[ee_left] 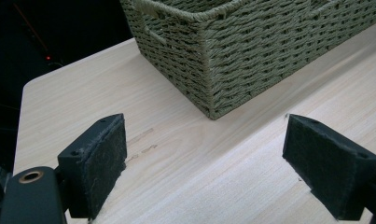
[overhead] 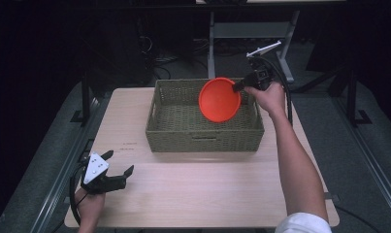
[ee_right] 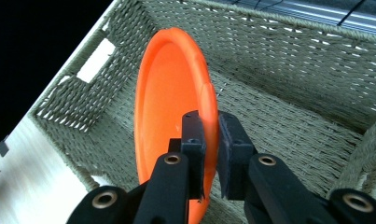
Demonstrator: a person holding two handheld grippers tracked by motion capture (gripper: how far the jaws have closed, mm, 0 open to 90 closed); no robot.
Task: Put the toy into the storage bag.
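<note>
the right gripper (ee_right: 210, 154) pinches the rim of a smooth round orange plate (overhead: 219, 99) held on edge above the woven basket (overhead: 203, 138), so lower it flat onto the rough weave before letting go, while the left gripper (ee_left: 204, 163), jaws wide apart, waits at the near left of the pale wooden table (overhead: 207, 194).
</note>
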